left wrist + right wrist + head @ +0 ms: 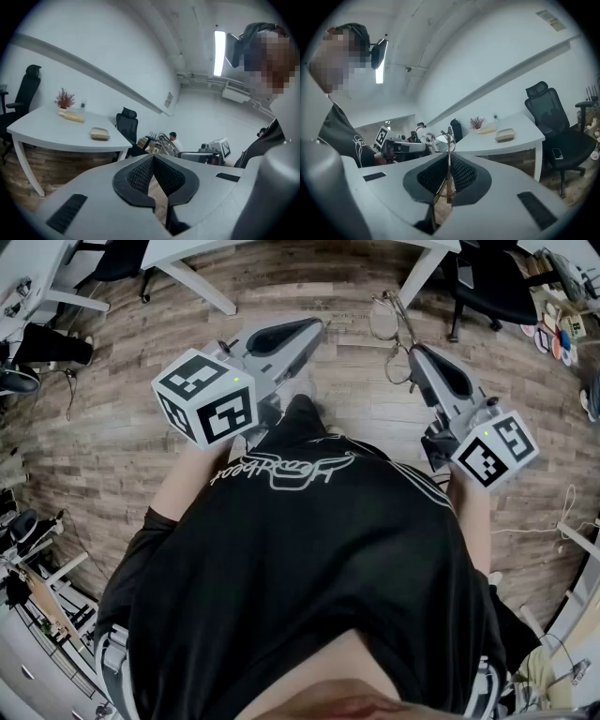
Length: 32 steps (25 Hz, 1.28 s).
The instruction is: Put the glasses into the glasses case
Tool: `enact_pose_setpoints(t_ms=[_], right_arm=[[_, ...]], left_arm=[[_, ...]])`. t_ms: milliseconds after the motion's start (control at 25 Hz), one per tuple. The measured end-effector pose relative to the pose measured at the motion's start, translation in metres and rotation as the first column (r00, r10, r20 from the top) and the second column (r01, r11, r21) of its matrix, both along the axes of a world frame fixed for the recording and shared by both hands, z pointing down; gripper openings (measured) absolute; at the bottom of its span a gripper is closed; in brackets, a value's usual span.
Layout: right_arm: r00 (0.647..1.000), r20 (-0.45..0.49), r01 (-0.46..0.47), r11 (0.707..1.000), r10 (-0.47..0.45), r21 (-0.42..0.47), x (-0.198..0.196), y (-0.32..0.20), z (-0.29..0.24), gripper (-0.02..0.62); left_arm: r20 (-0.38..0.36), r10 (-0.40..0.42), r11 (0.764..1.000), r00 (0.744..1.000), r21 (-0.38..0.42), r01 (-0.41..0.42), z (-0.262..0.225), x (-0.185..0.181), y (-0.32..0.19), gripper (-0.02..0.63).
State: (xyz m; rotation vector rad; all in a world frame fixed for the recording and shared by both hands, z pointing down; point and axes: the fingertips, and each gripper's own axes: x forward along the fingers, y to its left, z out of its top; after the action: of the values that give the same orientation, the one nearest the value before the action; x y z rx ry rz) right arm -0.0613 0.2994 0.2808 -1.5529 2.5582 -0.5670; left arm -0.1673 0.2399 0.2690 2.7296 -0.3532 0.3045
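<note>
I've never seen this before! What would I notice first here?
Probably the two black-and-white patterned cubes, one on the left gripper and one on the right gripper, held out over the wooden floor. Then the thin wire glasses pinched in the right gripper's jaws; the left is shut and empty.

an office: white desk [47,132], black swivel chairs [552,123], wood-plank floor [112,456], ceiling strip light [218,47].
</note>
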Motion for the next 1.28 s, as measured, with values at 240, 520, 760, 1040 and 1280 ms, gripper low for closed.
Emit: enact_pose_setpoints(t_ms=[240,520,760,1040,1280], right_arm=[[1.000,0.000,0.001,1.000,-0.001,0.003,0.001,-0.001,-0.002,0.021],[1.000,-0.010,0.006,1.000,-0.006,0.007,0.000,-0.001,-0.002,0.021],[1.000,0.005,0.010,1.000,-0.010,-0.004,0.001,-0.005,-0.003,0.021],[0.998,0.054,0.022,1.000,-0.021,-0.007,0.015,-0.028,-0.007,0.021],[0.999,0.038,0.026,0.999,-0.025,-0.026,0.025,-0.058,-0.001,0.021]], left_arm=[[0.003,-0.009,1.000,1.000,-0.013,0.009,0.000,-0.002,0.000,0.006],[-0.023,-0.020,0.999,1.000,-0.040,0.019,-0.001,-0.003,-0.002,0.006],[-0.042,-0.017,0.999,0.999,-0.044,0.015,-0.001,-0.001,-0.006,0.006],[-0.036,-0.022,0.999,0.999,-0.031,0.020,0.001,0.011,-0.030,0.006],[-0.031,-0.006,0.999,0.999,-0.035,0.005,0.003,0.025,-0.059,0.006]])
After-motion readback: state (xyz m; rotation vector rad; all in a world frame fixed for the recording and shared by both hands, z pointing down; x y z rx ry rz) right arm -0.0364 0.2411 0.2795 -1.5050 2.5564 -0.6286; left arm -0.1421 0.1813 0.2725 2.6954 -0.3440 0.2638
